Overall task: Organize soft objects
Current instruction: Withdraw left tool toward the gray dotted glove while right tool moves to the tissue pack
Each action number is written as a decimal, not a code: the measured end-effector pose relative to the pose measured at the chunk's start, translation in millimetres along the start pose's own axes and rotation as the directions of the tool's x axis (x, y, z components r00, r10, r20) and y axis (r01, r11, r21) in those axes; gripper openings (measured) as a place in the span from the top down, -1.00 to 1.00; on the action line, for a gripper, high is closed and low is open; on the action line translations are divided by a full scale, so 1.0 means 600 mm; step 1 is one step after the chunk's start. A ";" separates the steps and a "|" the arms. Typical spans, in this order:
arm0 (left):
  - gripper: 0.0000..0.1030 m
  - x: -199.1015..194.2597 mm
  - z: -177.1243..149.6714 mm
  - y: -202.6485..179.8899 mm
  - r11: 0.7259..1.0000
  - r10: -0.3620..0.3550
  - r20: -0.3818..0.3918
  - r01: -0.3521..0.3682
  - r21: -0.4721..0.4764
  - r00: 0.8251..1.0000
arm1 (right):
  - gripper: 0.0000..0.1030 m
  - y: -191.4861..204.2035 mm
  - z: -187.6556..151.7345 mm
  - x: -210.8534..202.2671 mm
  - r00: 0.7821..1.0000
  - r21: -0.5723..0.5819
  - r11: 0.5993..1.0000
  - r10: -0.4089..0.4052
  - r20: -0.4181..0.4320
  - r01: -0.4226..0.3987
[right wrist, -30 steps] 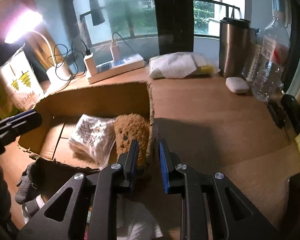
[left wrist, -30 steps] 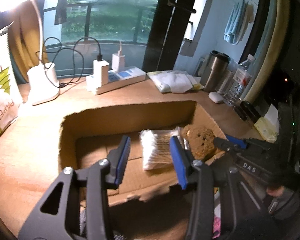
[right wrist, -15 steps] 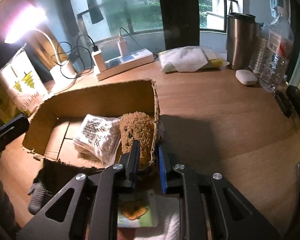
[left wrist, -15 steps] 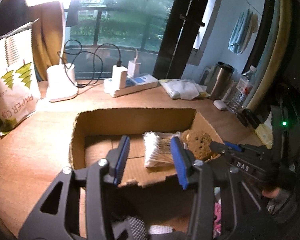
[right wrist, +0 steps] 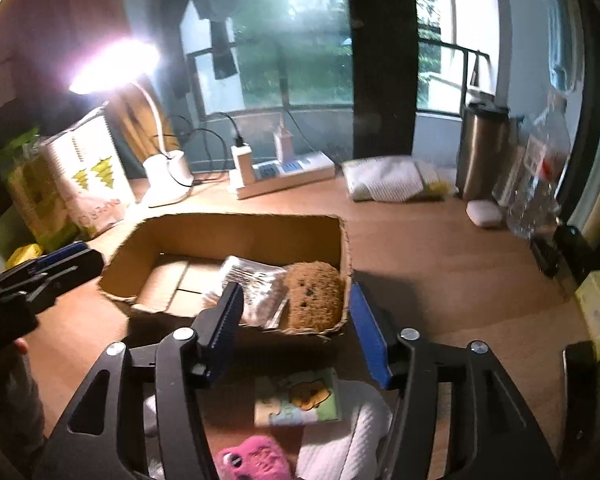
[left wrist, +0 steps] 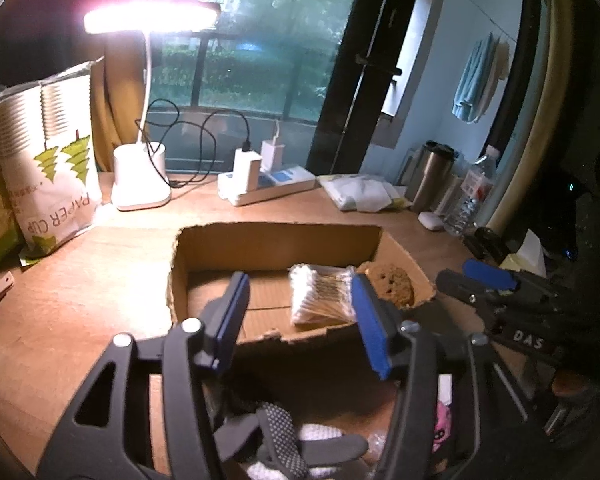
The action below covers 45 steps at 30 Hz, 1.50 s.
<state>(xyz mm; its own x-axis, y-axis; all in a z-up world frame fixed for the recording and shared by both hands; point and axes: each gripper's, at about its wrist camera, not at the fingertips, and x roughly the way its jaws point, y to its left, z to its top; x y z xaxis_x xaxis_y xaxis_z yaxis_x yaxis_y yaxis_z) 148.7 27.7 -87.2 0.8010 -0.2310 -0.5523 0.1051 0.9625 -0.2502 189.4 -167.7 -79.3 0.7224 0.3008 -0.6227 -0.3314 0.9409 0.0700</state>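
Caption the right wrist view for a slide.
Open right tool above a cardboard box holding a brown plush and cotton swabs.

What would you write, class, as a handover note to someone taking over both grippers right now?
Left gripper: open, empty, near the box's front wall.
Right gripper: open, empty, at the box's right front corner.
Done: cotton swab pack and brown plush lie in the cardboard box, side by side at its right end.
Left: dotted glove, white cloth, pink soft piece and small picture pack lie on the table in front of the box.
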 end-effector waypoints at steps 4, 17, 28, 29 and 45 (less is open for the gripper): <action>-0.57 -0.020 -0.004 -0.007 1.000 -0.015 0.020 0.015 0.004 1.000 | -0.26 0.020 0.000 -0.025 1.000 -0.036 0.999 0.021 0.021 -0.020; -0.57 -0.068 -0.049 -0.011 1.000 0.000 0.012 0.000 0.014 1.000 | -0.45 0.061 -0.037 -0.062 0.998 -0.103 0.993 0.051 0.022 -0.049; -0.57 -0.042 -0.091 0.007 0.999 0.034 -0.074 -0.036 -0.020 0.997 | -0.45 0.050 -0.079 -0.036 0.998 -0.098 0.994 0.041 -0.041 -0.045; -0.57 -0.038 -0.093 0.008 0.999 0.039 -0.084 -0.041 -0.021 0.996 | -0.45 0.047 -0.082 -0.033 0.998 -0.095 0.995 0.038 -0.047 -0.043; -0.57 0.058 -0.120 0.037 0.990 0.113 -0.266 -0.131 -0.053 0.957 | -0.45 -0.005 -0.113 0.046 0.986 -0.046 0.999 0.020 -0.164 -0.028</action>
<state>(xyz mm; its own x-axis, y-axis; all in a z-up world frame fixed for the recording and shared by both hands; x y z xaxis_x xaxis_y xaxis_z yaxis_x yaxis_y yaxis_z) 136.1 30.7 -169.3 0.6220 -0.1505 -0.7684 -0.0322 0.9756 -0.2171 169.3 -173.1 -149.5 0.6061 0.2895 -0.7408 -0.3787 0.9241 0.0512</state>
